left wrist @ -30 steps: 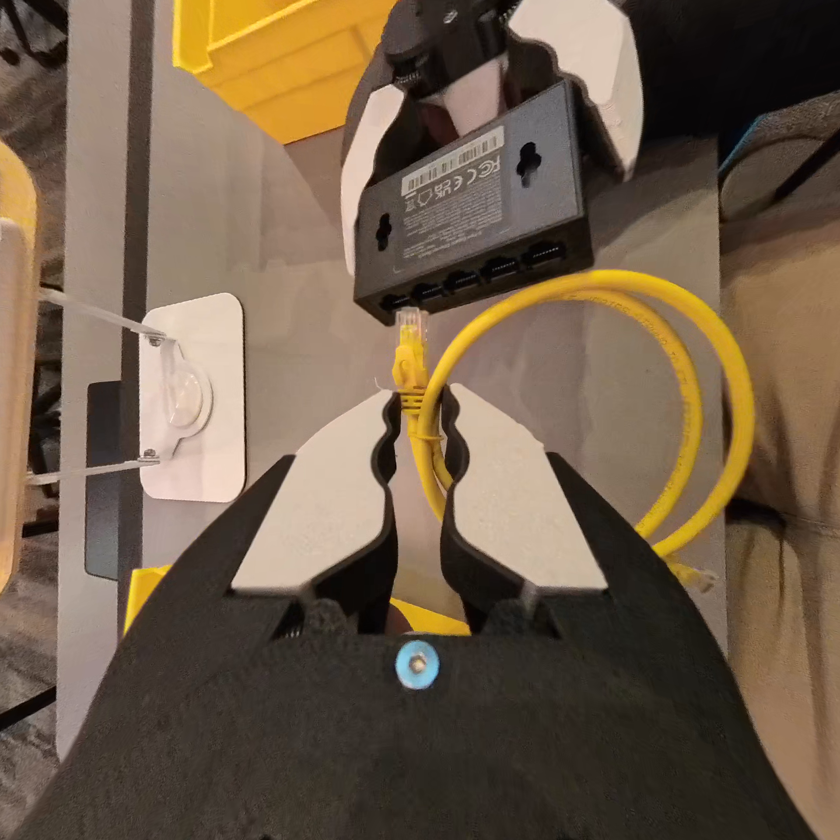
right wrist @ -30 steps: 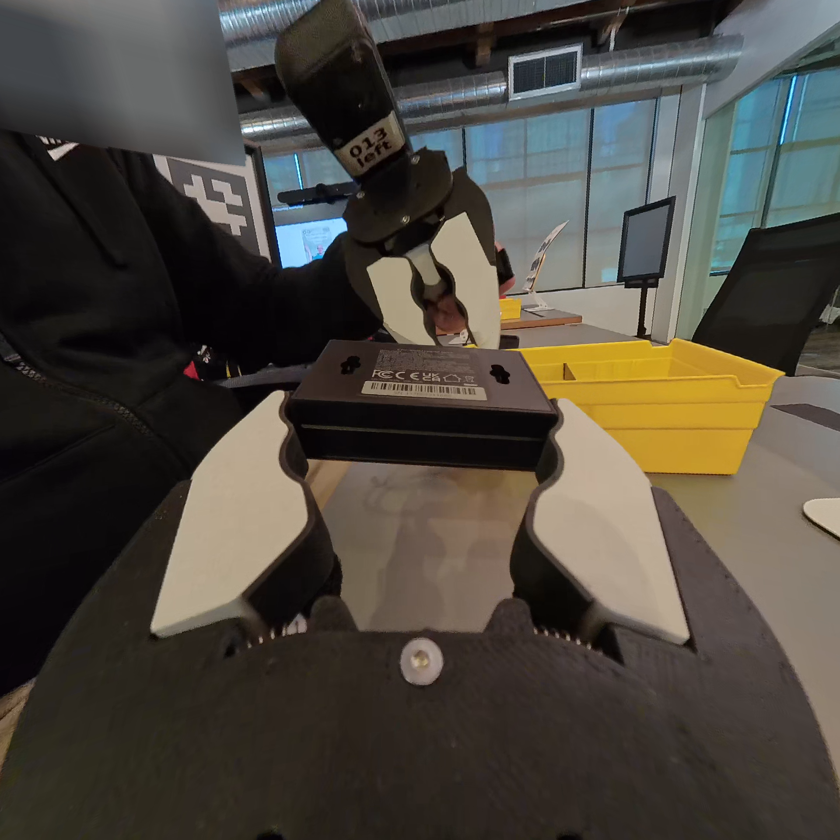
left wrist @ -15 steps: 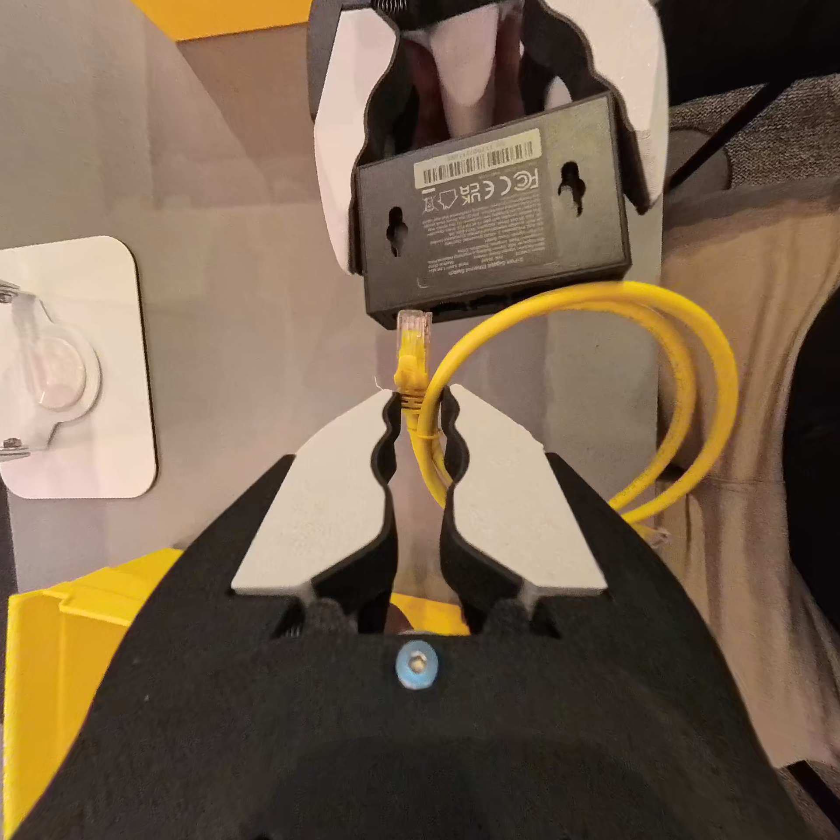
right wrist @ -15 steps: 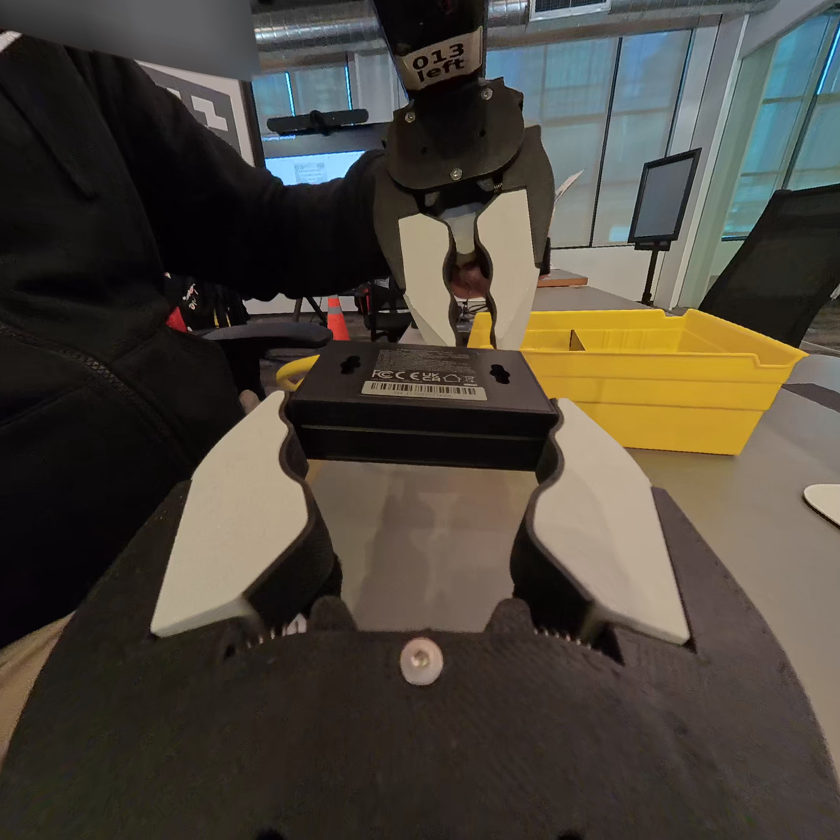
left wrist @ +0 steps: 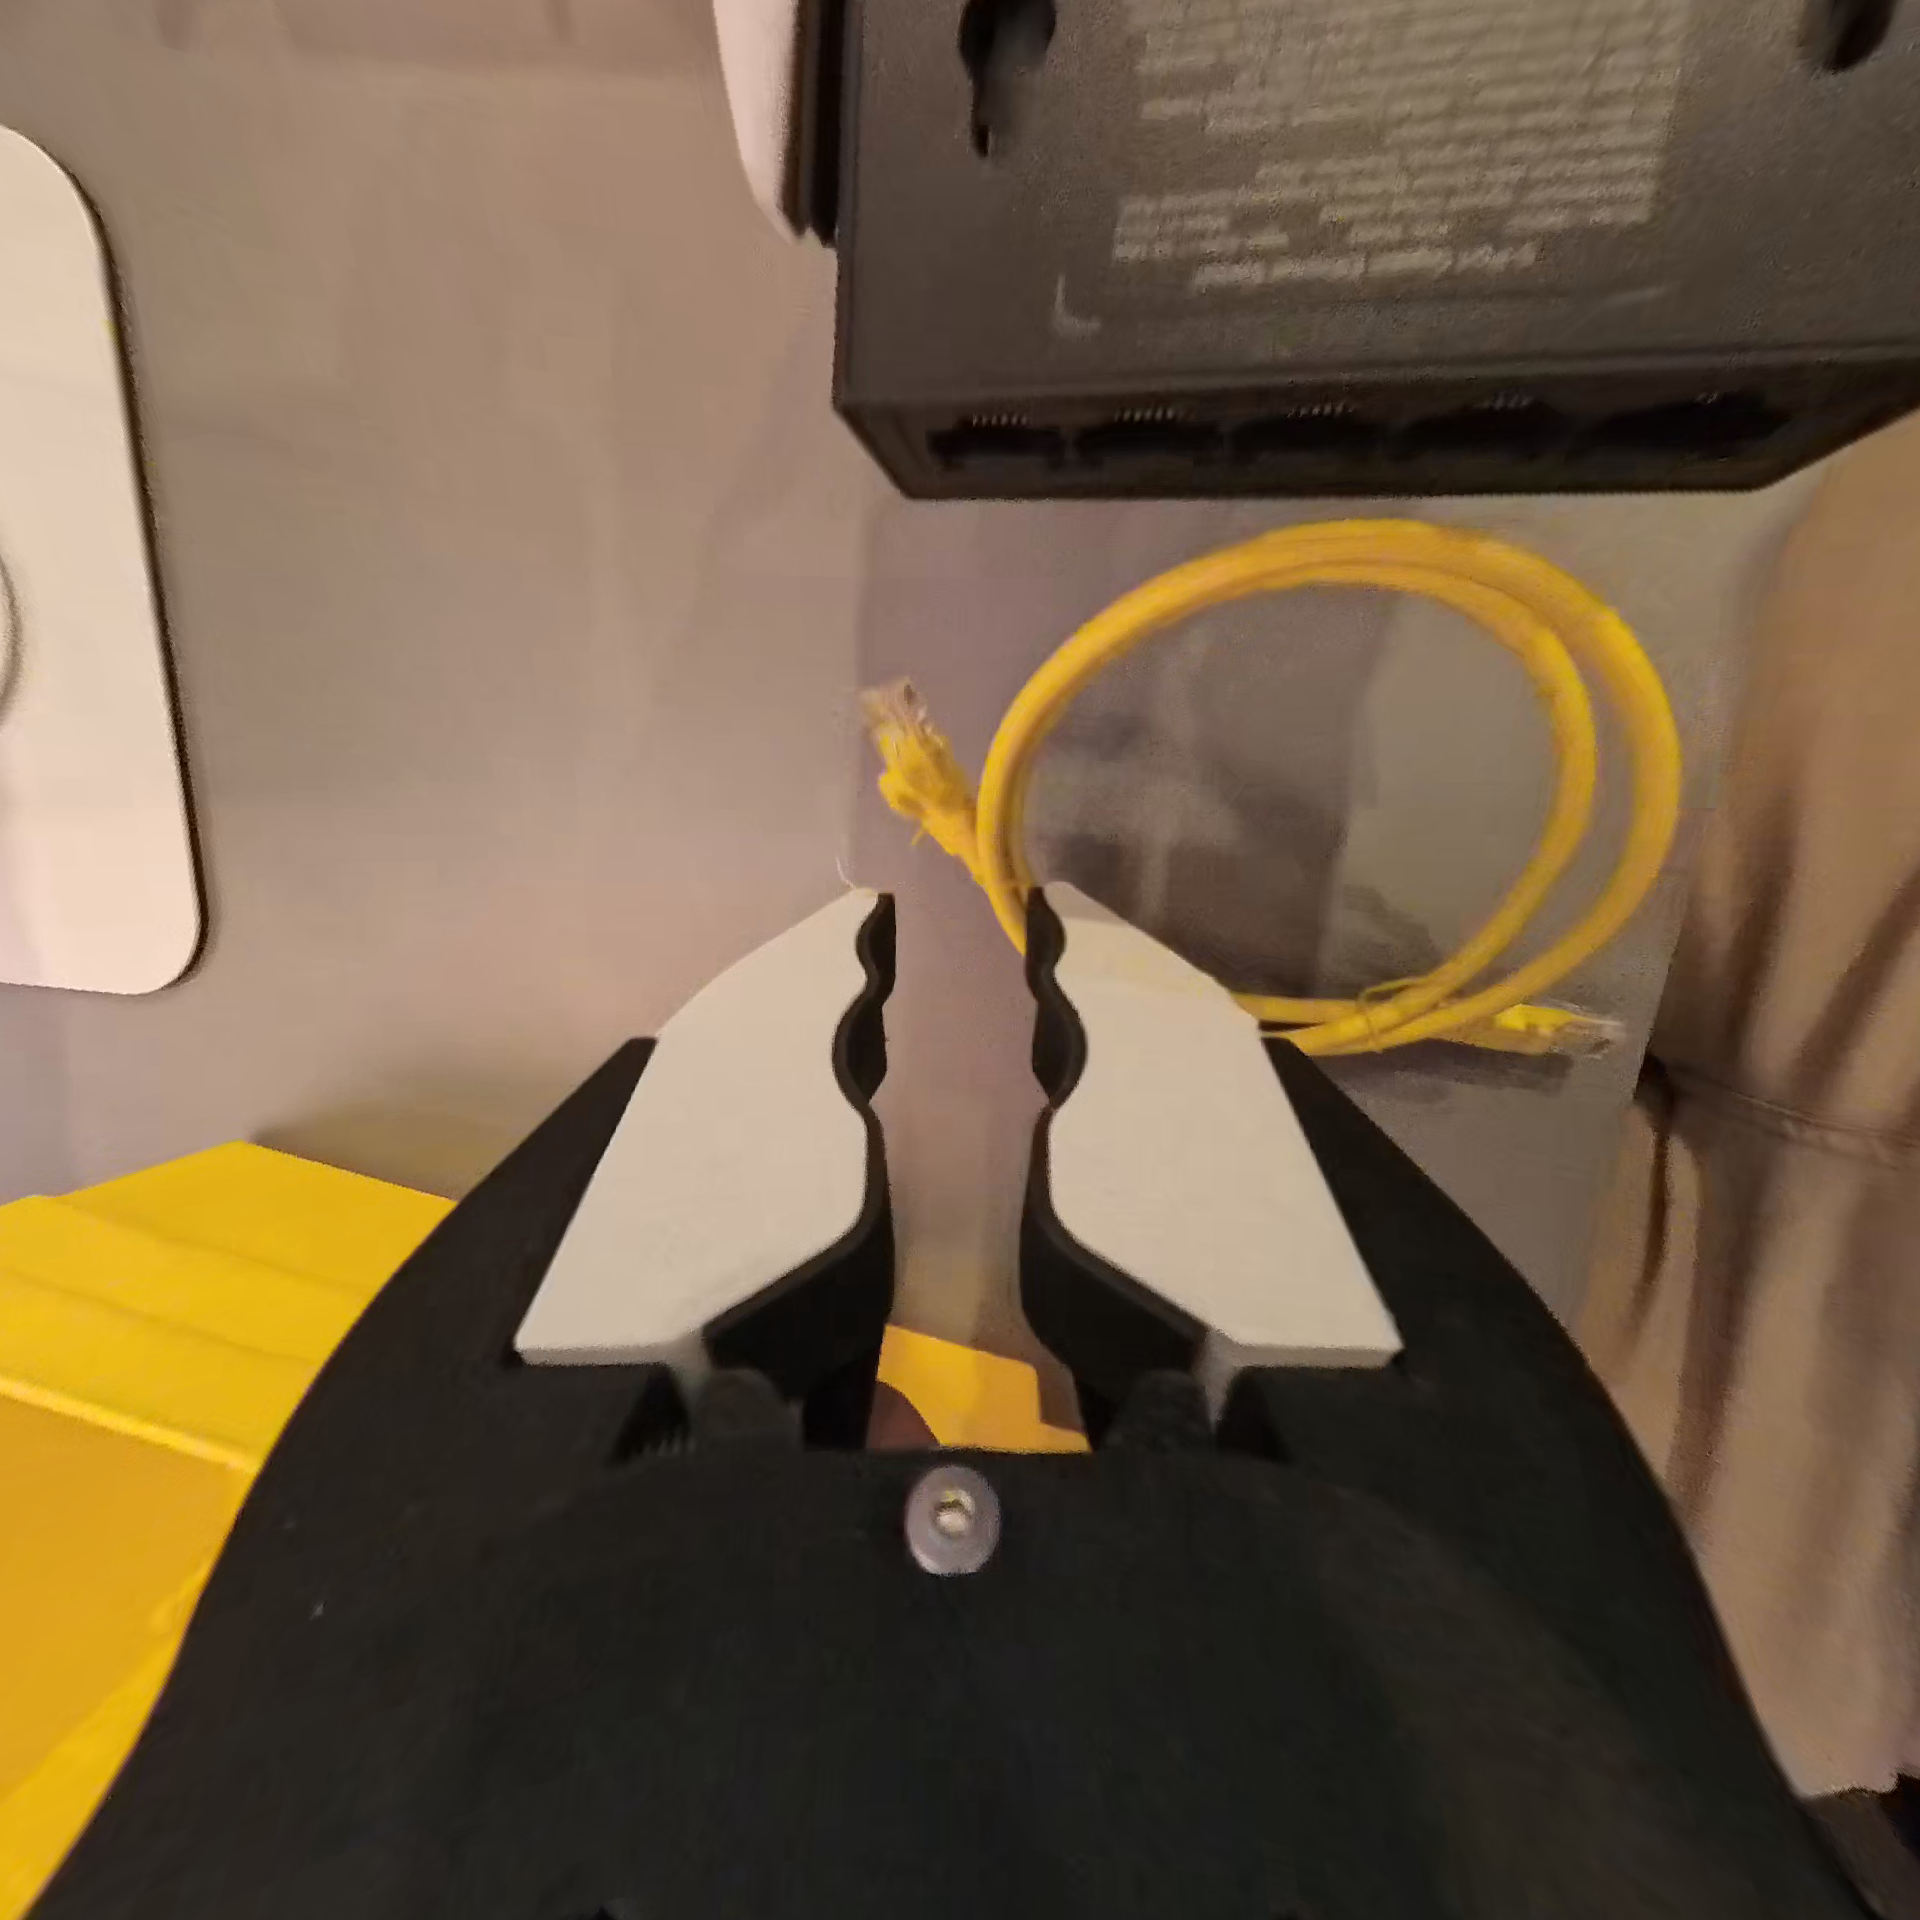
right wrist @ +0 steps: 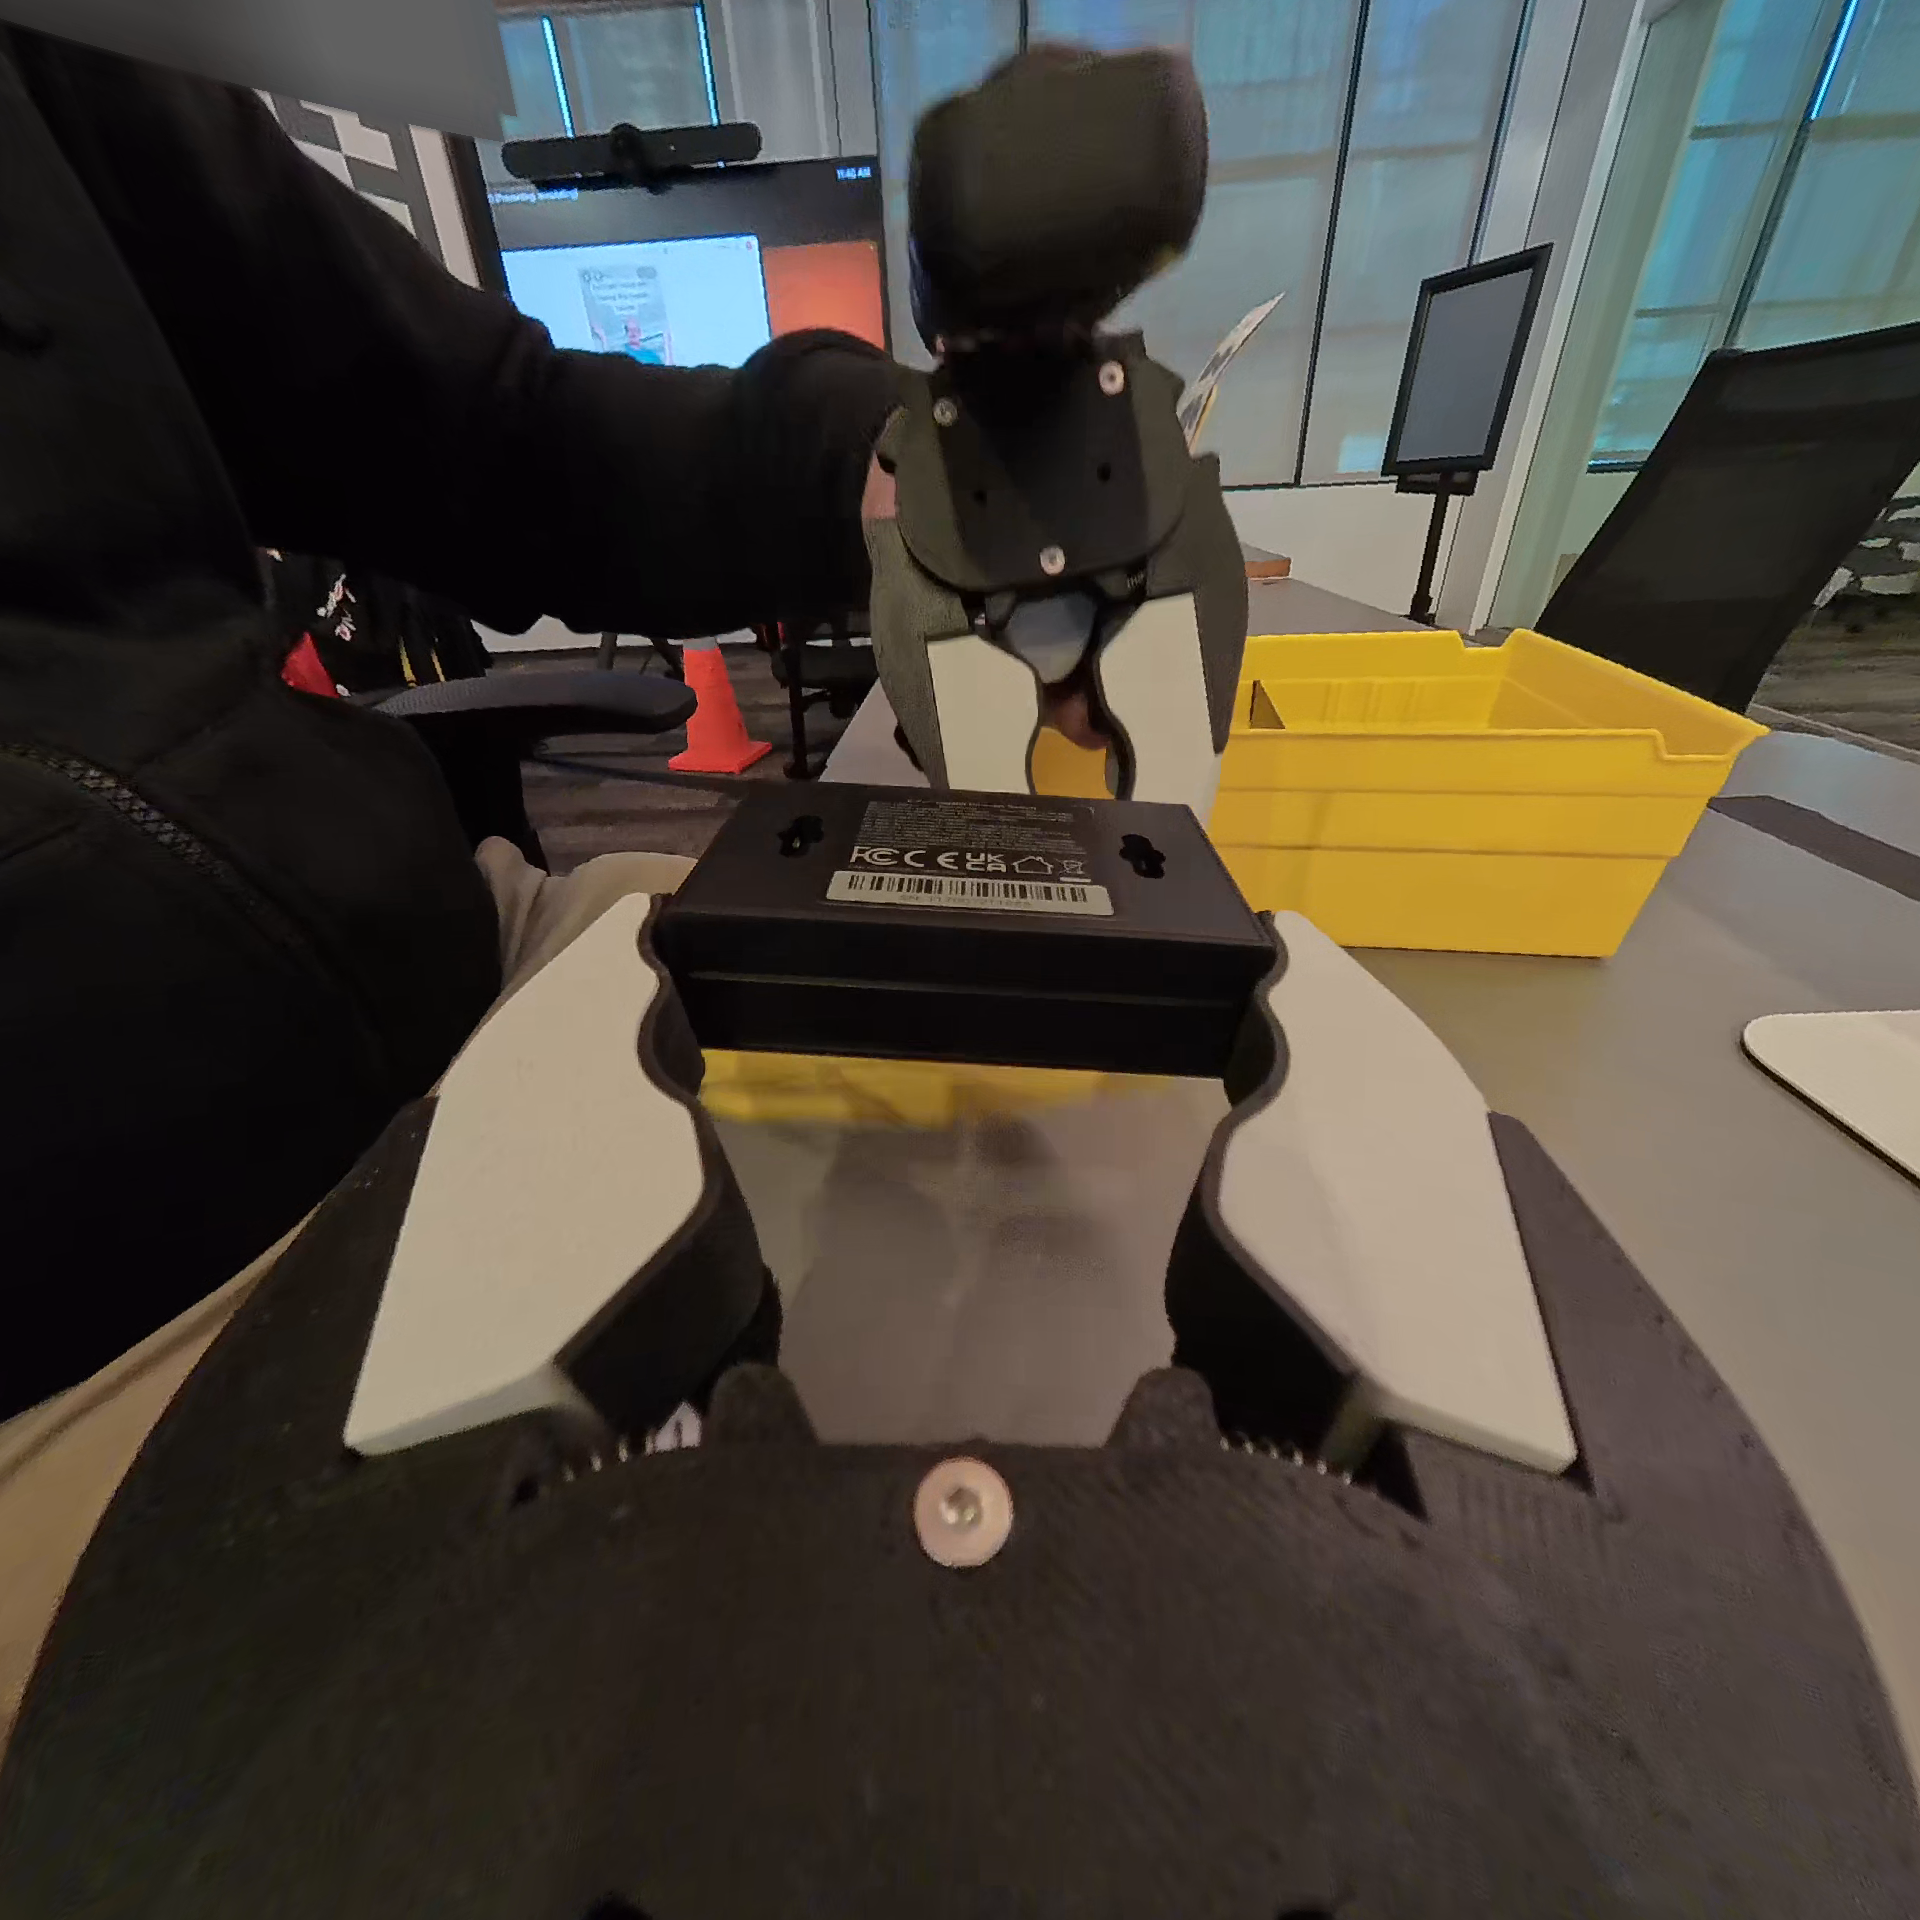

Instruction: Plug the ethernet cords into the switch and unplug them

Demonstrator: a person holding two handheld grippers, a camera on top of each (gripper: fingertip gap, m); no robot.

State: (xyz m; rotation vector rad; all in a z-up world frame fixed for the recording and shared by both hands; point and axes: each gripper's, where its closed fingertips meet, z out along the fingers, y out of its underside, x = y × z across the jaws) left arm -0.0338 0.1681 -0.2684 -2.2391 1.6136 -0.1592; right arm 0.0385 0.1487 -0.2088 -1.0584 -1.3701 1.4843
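My right gripper (right wrist: 961, 940) is shut on the black switch (right wrist: 966, 862) and holds it bottom-up above the grey table. In the left wrist view the switch (left wrist: 1351, 260) shows a row of empty ports facing me. My left gripper (left wrist: 956, 904) is open a little and holds nothing. The yellow ethernet cord (left wrist: 1351, 790) hangs coiled just beyond its fingers; one plug (left wrist: 914, 753) tilts left below the ports, outside them. The cord passes by my right fingertip (left wrist: 1049, 914). The left gripper also shows in the right wrist view (right wrist: 1070, 748), behind the switch.
A yellow bin (right wrist: 1455, 790) stands on the table (right wrist: 1662, 1039) beyond the switch; a yellow bin (left wrist: 135, 1351) also shows at lower left. A white pad (left wrist: 83, 582) lies at the left. The person's tan trousers (left wrist: 1787, 1039) border the table edge.
My left gripper has opened and let go of the yellow plug, which dropped away from the left-most port and tilted left. The switch has come closer in the left wrist view.
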